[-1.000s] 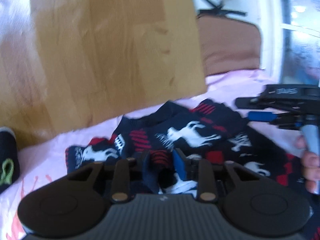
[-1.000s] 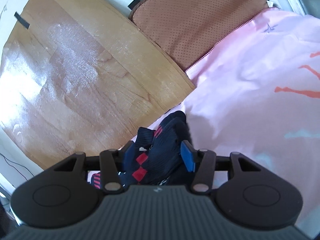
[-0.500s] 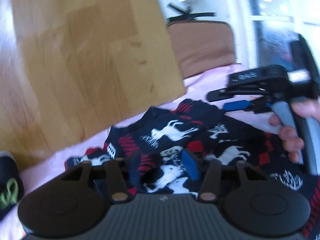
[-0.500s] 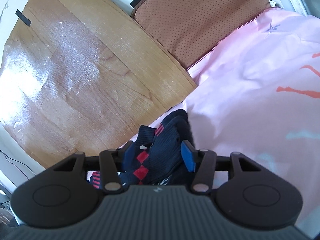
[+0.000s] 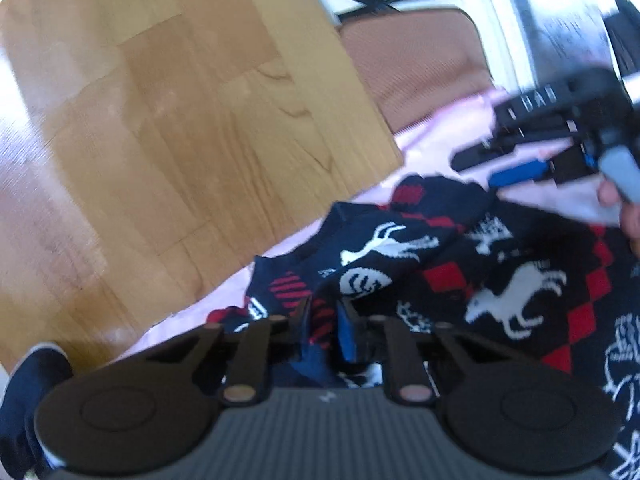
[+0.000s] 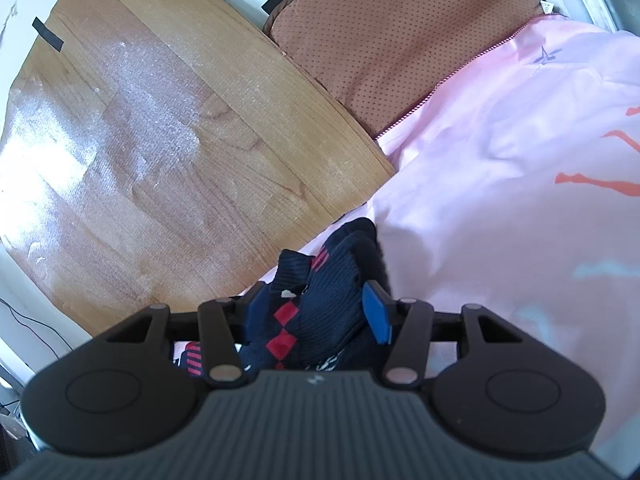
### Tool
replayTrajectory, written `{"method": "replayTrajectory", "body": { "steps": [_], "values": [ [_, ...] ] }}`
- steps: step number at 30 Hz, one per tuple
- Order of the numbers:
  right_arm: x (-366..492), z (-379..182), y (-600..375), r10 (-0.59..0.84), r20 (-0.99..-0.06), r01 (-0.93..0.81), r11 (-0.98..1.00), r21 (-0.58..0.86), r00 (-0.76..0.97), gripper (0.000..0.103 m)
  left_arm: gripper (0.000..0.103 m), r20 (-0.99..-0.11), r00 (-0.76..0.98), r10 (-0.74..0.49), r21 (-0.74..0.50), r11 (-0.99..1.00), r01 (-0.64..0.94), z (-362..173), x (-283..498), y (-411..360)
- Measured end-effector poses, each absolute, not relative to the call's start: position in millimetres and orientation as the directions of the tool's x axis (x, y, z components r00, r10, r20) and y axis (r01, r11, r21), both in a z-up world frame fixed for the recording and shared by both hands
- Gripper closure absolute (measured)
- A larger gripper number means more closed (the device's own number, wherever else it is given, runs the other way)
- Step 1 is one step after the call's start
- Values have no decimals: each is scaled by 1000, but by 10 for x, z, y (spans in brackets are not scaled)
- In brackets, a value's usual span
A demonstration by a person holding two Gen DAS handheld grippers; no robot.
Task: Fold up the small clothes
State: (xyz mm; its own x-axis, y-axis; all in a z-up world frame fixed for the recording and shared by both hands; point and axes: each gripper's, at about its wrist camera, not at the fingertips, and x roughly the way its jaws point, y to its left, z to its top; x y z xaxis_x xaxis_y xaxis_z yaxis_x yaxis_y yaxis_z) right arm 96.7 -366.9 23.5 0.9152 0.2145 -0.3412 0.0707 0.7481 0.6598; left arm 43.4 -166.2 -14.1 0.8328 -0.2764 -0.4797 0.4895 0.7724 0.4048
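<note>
A navy knit garment (image 5: 500, 280) with white reindeer and red diamonds lies crumpled on the pink sheet (image 6: 500, 160). My left gripper (image 5: 324, 312) is at its near left edge. Its jaws are closing and stand narrow, with a red-striped fold of the knit pinched between the pads. My right gripper (image 6: 316, 300) is shut on a thick bunch of the same garment (image 6: 332, 292), which fills the gap between its blue pads. In the left wrist view, that right gripper (image 5: 488, 166) shows at the upper right above the garment's far edge, with a person's hand (image 5: 628, 216) holding it.
A wooden board (image 5: 180, 120) leans just behind the garment. To its right stands a brown cushion (image 6: 400, 32). A dark cloth item (image 5: 28, 400) lies at the left edge. The pink sheet stretches away to the right of the garment.
The left gripper's jaws widened, then narrowed onto a fold of the knit, and its view rolled. In that view, the right gripper now sits higher and further right. The right wrist view is unchanged.
</note>
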Motion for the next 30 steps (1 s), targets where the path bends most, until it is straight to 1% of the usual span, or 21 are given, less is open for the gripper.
{"method": "replayTrajectory", "body": {
  "steps": [3, 5, 6, 8, 10, 11, 12, 13, 15, 16, 18, 20, 21, 22, 23, 24, 25, 26, 28, 30],
  "values": [
    [972, 234, -3663, 215, -346, 72, 750, 657, 913, 47, 89, -442, 865, -236, 383, 823, 420, -110, 356, -1524],
    [976, 232, -3659, 213, -349, 76, 750, 657, 913, 47, 89, -438, 879, -191, 322, 879, 351, -94, 320, -1340],
    [979, 231, -3658, 213, -350, 77, 750, 658, 912, 47, 89, -451, 876, -171, 277, 906, 320, -96, 319, -1233],
    [981, 229, -3658, 214, -352, 78, 749, 657, 911, 47, 85, -508, 847, -156, 165, 947, 274, -132, 354, -1017],
    [983, 229, -3651, 214, -353, 77, 752, 655, 911, 47, 74, -561, 812, -162, 99, 961, 260, -166, 387, -897],
    [985, 230, -3647, 214, -354, 77, 753, 653, 911, 47, 72, -563, 809, -169, 85, 962, 260, -144, 366, -862],
    [979, 228, -3649, 213, -354, 77, 754, 652, 911, 47, 63, -558, 810, -180, 76, 961, 266, -98, 327, -842],
    [977, 227, -3649, 213, -353, 77, 754, 652, 911, 47, 52, -544, 816, -194, 66, 960, 272, -47, 280, -827],
    [982, 225, -3652, 212, -353, 79, 751, 655, 911, 47, 46, -508, 826, -244, 23, 955, 296, 78, 203, -769],
    [981, 222, -3653, 213, -353, 79, 750, 656, 911, 47, 46, -493, 829, -264, -2, 953, 303, 143, 192, -742],
    [985, 222, -3648, 214, -354, 77, 753, 654, 911, 47, 47, -472, 831, -296, -58, 950, 306, 275, 218, -720],
    [986, 229, -3630, 213, -355, 73, 761, 644, 910, 47, 50, -467, 822, -326, -96, 943, 319, 345, 312, -771],
    [988, 232, -3624, 212, -356, 72, 764, 641, 910, 47, 54, -472, 818, -329, -94, 941, 324, 350, 380, -823],
    [987, 234, -3617, 211, -357, 72, 768, 637, 910, 47, 64, -479, 815, -325, -82, 941, 327, 335, 440, -890],
    [992, 234, -3615, 209, -358, 73, 769, 635, 910, 47, 70, -493, 808, -322, -70, 941, 332, 296, 507, -963],
    [994, 235, -3614, 207, -359, 75, 770, 633, 910, 47, 81, -515, 795, -320, -63, 939, 338, 246, 571, -1022],
    [996, 233, -3612, 205, -362, 77, 772, 631, 909, 47, 89, -544, 780, -310, -50, 939, 339, 174, 650, -1077],
    [1000, 231, -3611, 201, -368, 83, 775, 627, 908, 47, 91, -575, 771, -276, -19, 946, 324, 83, 723, -1123],
    [1007, 229, -3598, 195, -378, 89, 782, 617, 905, 47, 91, -626, 757, -186, 47, 960, 275, -115, 823, -1158],
    [1009, 229, -3577, 196, -382, 84, 792, 604, 903, 47, 90, -596, 779, -194, 45, 961, 274, -166, 775, -1116]
  ]
}}
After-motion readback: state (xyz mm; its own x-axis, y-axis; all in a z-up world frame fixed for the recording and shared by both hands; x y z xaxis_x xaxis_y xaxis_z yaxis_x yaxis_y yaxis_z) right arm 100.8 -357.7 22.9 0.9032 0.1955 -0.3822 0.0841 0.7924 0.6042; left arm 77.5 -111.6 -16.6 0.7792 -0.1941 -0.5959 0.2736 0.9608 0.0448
